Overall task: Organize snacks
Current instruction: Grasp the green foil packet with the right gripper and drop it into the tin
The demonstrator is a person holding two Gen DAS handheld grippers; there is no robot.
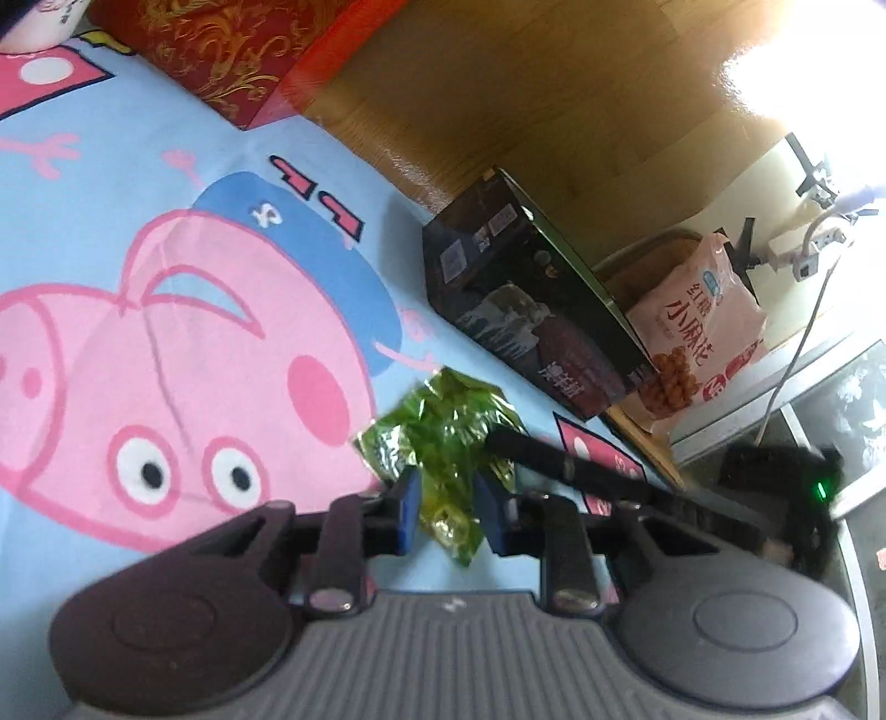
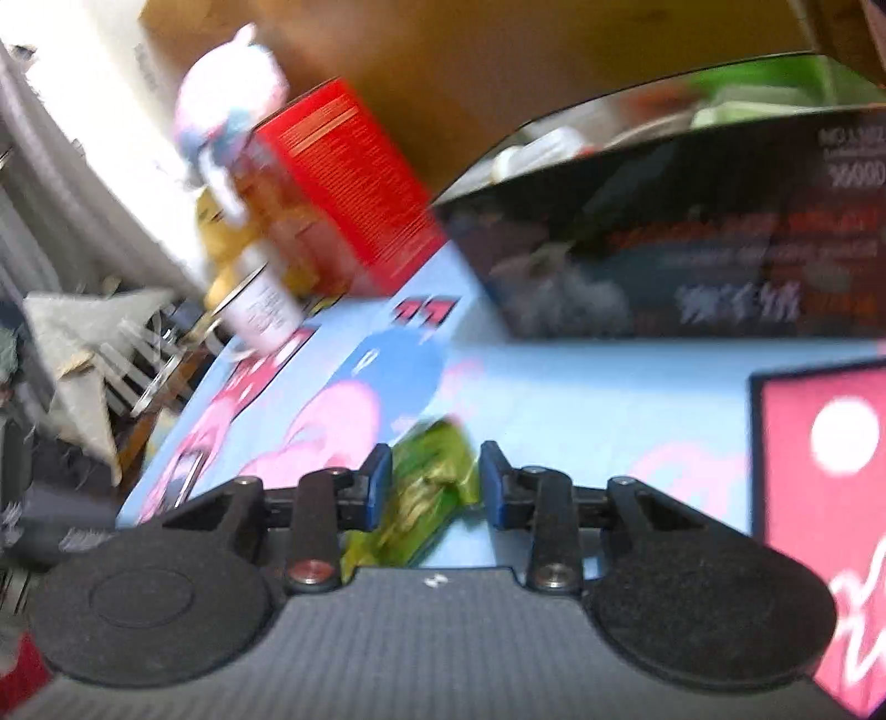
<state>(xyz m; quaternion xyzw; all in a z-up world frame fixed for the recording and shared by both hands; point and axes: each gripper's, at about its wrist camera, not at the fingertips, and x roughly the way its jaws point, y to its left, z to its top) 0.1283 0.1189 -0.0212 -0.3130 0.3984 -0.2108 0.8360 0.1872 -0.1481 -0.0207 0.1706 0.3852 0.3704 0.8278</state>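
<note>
Daylight floods both views. Glare blows out the floor (image 1: pixel 786 72) at far right in the left view; the right view is motion-blurred throughout, edges fisheye-bent.

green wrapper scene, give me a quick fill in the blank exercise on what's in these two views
1. The crinkled wrapper between the left gripper pads is ____ in colour.
2. The cloth under it shows a pink cartoon ____.
3. The dark box lies on the cloth; the box at its far edge is ____.
4. The pink snack bag stands ____ the dark box.

Missing words: green; pig; red; behind
</note>
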